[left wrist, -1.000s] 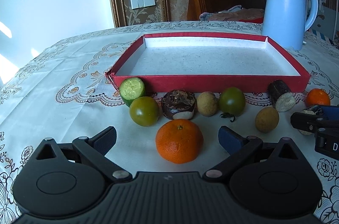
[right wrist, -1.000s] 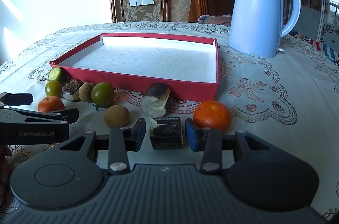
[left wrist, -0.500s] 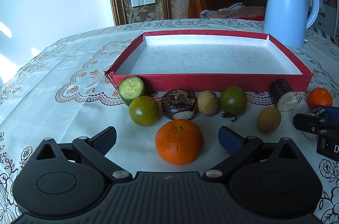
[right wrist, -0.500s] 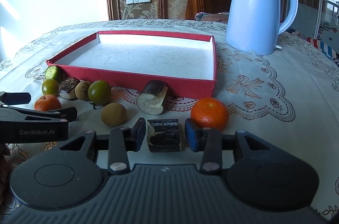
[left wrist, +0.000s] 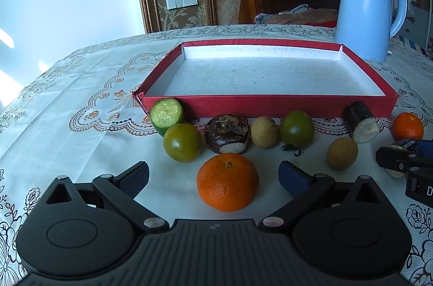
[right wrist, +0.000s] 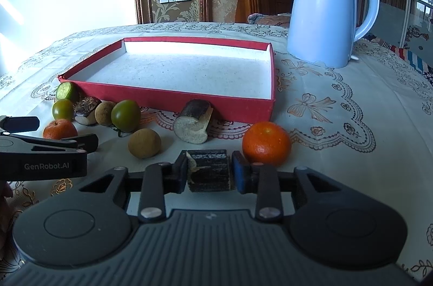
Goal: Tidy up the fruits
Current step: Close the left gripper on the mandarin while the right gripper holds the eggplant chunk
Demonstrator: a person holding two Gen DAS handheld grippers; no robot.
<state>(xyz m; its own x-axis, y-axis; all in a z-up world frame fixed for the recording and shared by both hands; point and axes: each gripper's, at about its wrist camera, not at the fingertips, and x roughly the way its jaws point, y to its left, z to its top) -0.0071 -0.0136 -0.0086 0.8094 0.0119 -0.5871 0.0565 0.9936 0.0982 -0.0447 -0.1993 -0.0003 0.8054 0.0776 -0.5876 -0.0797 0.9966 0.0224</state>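
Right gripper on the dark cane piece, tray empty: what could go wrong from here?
1. The right gripper, whose jaws have just been closing, pinches the cane piece near its end; it may twist or slip on lifting.
2. The orange sits right beside the blue finger; a sideways swing could roll it.
3. The path to the tray crosses the second cane piece and the tray's wall; a low carry could clip them.

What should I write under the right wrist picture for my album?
Right gripper pinching a dark sugarcane piece before an empty red tray.
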